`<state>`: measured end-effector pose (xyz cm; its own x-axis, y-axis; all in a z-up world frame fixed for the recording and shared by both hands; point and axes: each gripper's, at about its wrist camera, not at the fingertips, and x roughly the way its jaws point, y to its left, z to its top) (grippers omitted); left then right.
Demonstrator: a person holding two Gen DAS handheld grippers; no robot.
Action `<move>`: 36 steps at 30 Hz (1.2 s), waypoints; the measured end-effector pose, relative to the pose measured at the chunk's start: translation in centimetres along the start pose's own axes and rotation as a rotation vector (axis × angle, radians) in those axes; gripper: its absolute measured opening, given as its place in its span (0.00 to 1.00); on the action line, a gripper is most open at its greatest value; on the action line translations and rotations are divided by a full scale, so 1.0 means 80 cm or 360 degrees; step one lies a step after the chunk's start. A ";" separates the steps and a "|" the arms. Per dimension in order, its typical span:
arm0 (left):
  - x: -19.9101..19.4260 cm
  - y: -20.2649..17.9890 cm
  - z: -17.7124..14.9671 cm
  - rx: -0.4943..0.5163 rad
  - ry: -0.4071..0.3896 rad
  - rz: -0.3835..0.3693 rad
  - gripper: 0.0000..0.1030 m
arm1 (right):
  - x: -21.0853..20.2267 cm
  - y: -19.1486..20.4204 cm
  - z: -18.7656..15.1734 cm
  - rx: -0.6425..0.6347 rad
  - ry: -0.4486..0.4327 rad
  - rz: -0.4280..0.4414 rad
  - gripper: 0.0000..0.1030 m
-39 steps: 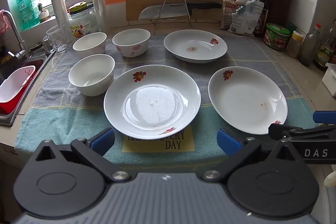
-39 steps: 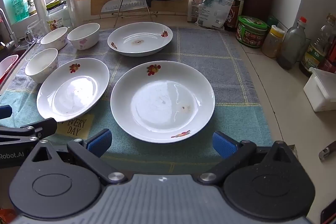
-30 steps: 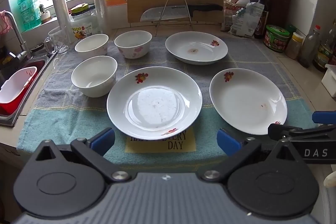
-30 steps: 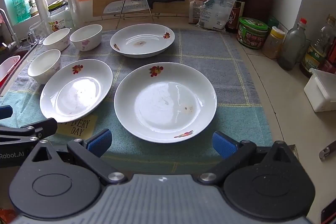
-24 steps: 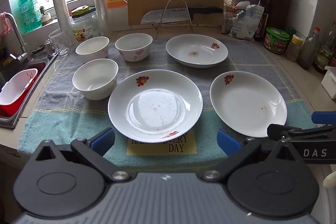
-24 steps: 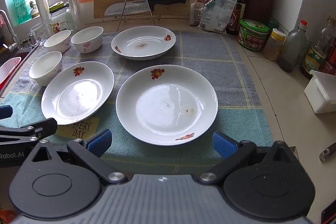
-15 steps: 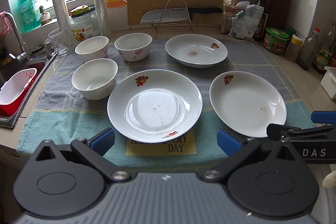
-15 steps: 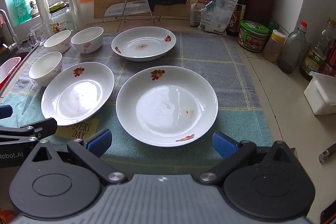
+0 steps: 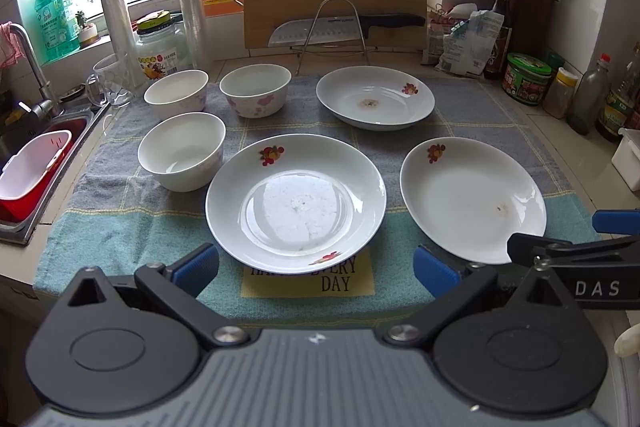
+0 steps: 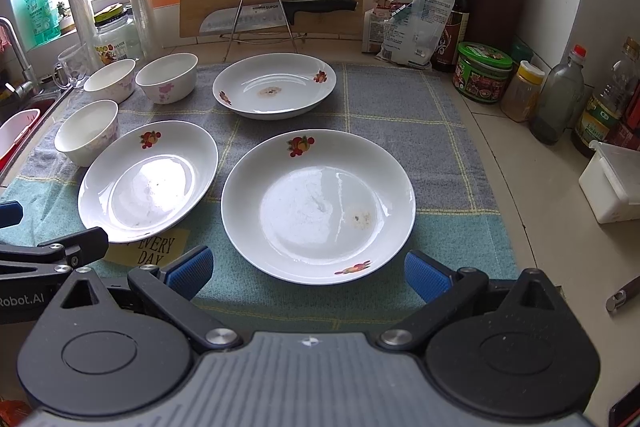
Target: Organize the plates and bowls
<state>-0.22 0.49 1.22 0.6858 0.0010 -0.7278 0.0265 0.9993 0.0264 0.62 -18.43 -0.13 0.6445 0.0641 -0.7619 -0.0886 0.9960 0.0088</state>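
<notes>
Currently holding left gripper (image 9: 316, 265) and right gripper (image 10: 308, 269) above the towel's (image 9: 120, 227) near edge, both spread wide, grasping nothing. Showing three plates (image 9: 296, 197) (image 10: 318, 207) (image 9: 375, 97) laid apart on the towel, three bowls (image 9: 182, 151) (image 9: 176, 93) (image 9: 255, 89) grouped at its left near the sink (image 9: 24, 227).

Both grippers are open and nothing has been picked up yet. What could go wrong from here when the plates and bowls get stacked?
1. The near right plate lies flat on the towel, rim low, so the open right gripper may snag the cloth or slip off the glazed rim.
2. The near left plate lies close beside the nearest bowl; lifting it with the open left gripper could knock that bowl.
</notes>
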 end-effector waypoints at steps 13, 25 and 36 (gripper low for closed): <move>0.001 -0.004 0.000 0.0004 0.0008 0.0020 0.99 | 0.000 -0.003 0.004 -0.0002 -0.0004 0.0004 1.00; 0.000 -0.008 -0.001 -0.0006 0.0001 0.0036 0.99 | -0.001 -0.004 0.005 -0.0008 -0.0016 0.0015 1.00; -0.006 -0.011 -0.001 -0.0012 -0.0012 0.0046 0.99 | -0.005 -0.007 0.004 -0.0018 -0.0034 0.0025 1.00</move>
<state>-0.64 -0.43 1.45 0.6915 0.0296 -0.7218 0.0011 0.9991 0.0421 0.66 -19.01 0.38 0.6588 0.0811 -0.7479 -0.1073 0.9941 0.0133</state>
